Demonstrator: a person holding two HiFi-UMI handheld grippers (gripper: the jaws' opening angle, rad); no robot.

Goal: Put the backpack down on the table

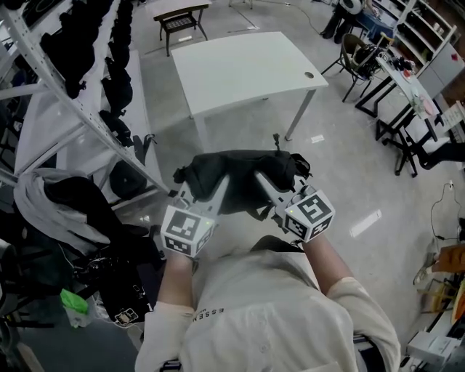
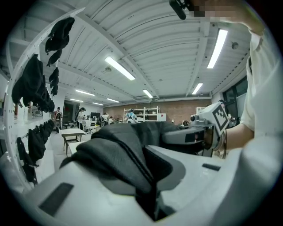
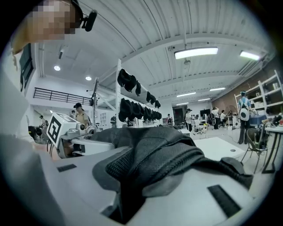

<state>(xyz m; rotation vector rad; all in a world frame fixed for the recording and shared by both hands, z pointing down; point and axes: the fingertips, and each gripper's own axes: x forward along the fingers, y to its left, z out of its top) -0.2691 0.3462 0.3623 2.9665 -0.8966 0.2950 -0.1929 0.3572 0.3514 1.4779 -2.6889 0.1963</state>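
Note:
A black backpack hangs in the air between both grippers, above the floor and short of the white table. My left gripper is shut on the bag's left side, and in the left gripper view dark fabric is pinched deep between its jaws. On the bag's right side my right gripper is shut too, with a mesh strap clamped in it. Each gripper view shows the other gripper across the bag: the right gripper and the left gripper.
A white rack hung with black bags runs along the left. A heap of clothing lies at the lower left. A small dark-framed bench stands beyond the table, and chairs and desks crowd the right side.

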